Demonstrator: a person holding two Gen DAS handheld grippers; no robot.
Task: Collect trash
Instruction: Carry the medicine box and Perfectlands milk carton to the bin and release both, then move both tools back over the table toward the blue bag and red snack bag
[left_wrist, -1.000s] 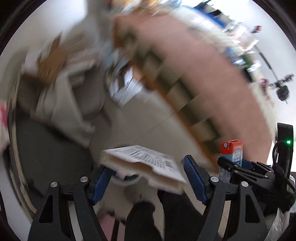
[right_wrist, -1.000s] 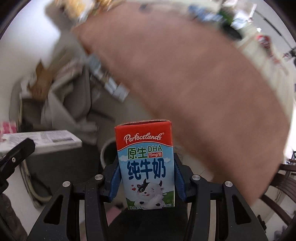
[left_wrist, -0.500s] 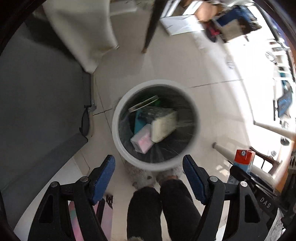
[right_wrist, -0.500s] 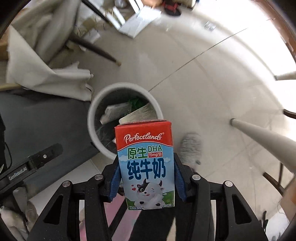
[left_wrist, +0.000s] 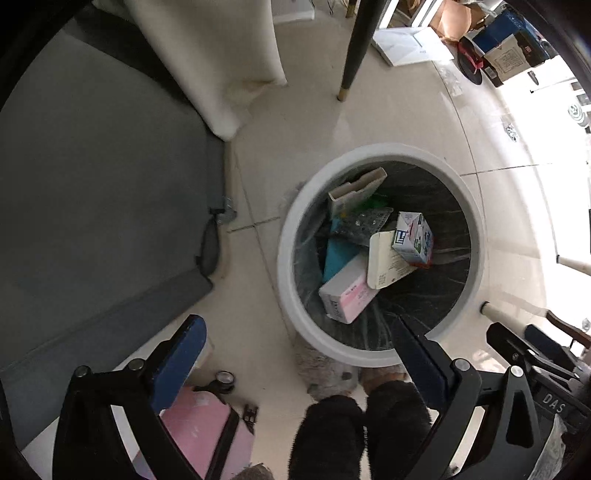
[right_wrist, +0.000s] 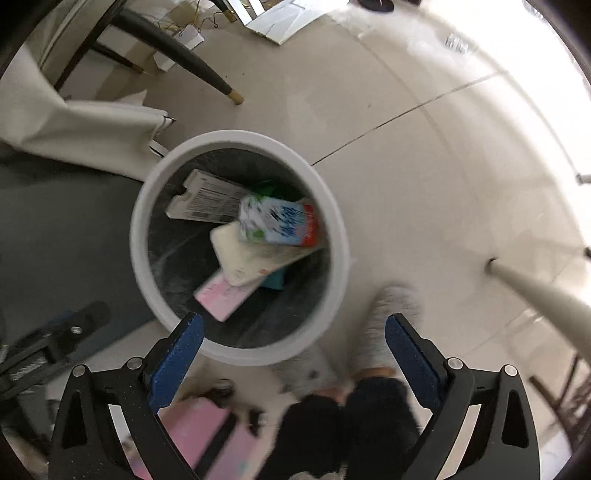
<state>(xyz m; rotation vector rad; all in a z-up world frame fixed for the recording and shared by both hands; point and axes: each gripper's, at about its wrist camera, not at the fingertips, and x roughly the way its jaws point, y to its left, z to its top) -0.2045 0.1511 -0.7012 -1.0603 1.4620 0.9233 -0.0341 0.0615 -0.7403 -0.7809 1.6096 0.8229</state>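
Drop step done: milk carton (right_wrist: 277, 221) in bin (right_wrist: 332, 221), both grippers' fingers spread empty; next fetch more trash.

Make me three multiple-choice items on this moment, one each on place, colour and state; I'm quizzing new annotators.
1. Where is the milk carton?
A. in the right gripper
B. in the trash bin
C. on the floor

2. What colour is the trash bin rim?
A. white
B. red
C. green

3. How are the right gripper jaws?
A. shut on the carton
B. shut, empty
C. open, empty

Answers: 1 B, the carton lies on other boxes inside the bin. 2 A, the round rim is white. 3 C, the blue pads stand wide apart with nothing between.
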